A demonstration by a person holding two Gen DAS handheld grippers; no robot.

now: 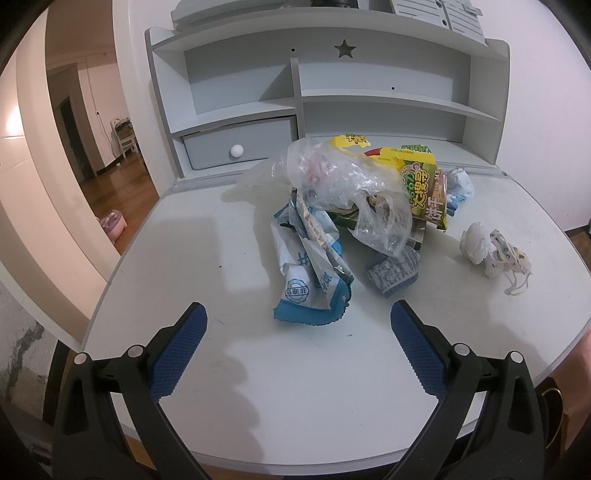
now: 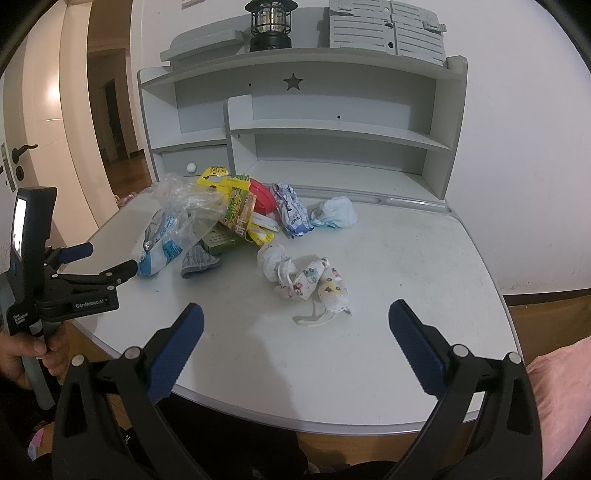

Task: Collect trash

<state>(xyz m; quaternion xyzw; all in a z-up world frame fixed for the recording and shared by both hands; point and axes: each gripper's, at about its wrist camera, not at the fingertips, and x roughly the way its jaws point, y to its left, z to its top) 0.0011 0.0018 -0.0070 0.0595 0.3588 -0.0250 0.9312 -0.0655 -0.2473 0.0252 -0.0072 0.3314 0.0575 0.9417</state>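
Trash sits in a heap on the white desk (image 1: 229, 369), toward its back middle, below the grey shelf unit (image 1: 369, 99). Going left to right in the left wrist view we see our left gripper (image 1: 298, 315) over the near desk edge, jaws spread wide, nothing between them. Just past it lies the blue and white wrapper (image 1: 310, 280), its near corner almost between the fingertips but not touching them. Draped over the heap is a clear plastic bag (image 1: 340, 181), with a grey patterned cloth (image 1: 393, 271) below it and a yellow and green snack box (image 1: 424, 184) behind. Further right sits a crumpled tissue (image 1: 474, 242) touching a printed face mask (image 1: 508, 260), both apart from the heap.

In the right wrist view the left gripper (image 2: 110, 260) shows from the side at far left, held by a hand (image 2: 22, 356), tips near the wrapper (image 2: 162, 251). Our right gripper (image 2: 295, 314) is also spread wide and empty, with the face mask (image 2: 321, 284) just beyond its tips. A lantern (image 2: 271, 24) stands on top of the shelf unit (image 2: 332, 129).
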